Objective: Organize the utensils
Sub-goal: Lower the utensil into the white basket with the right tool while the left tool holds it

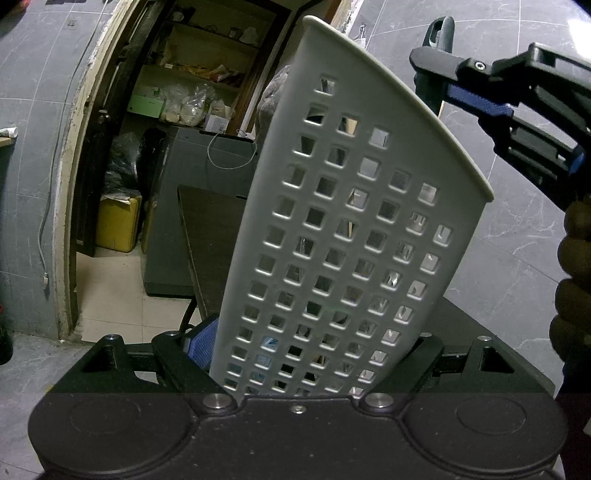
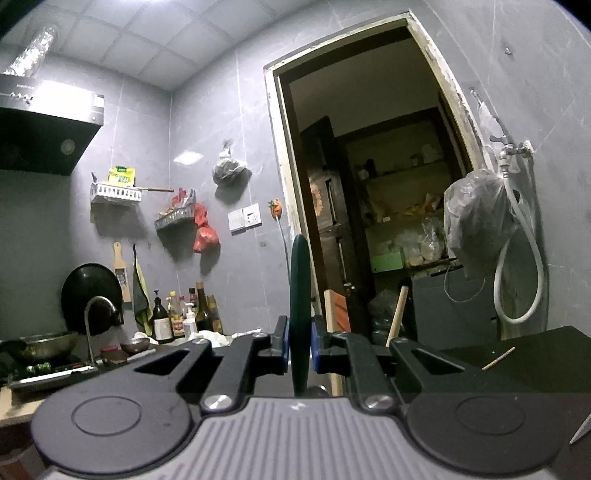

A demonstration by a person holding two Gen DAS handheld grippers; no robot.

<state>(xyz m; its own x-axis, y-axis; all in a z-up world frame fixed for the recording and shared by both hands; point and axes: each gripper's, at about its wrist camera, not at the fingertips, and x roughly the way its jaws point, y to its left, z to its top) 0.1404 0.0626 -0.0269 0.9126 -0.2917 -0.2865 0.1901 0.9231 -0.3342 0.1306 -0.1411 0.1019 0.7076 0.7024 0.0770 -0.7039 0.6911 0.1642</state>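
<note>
A white perforated utensil holder fills the middle of the left wrist view, tilted upright, with metal utensils glinting through its holes. My left gripper is shut on its base. My right gripper is shut on a dark green utensil handle that stands up between the blue pads. In the left wrist view the right gripper shows at the upper right, above the holder's rim, holding the dark looped handle.
A dark table lies under the holder, also at the right of the right wrist view with a small stick. An open doorway to a cluttered storeroom is ahead. A kitchen counter with bottles, sink tap and wok is at left.
</note>
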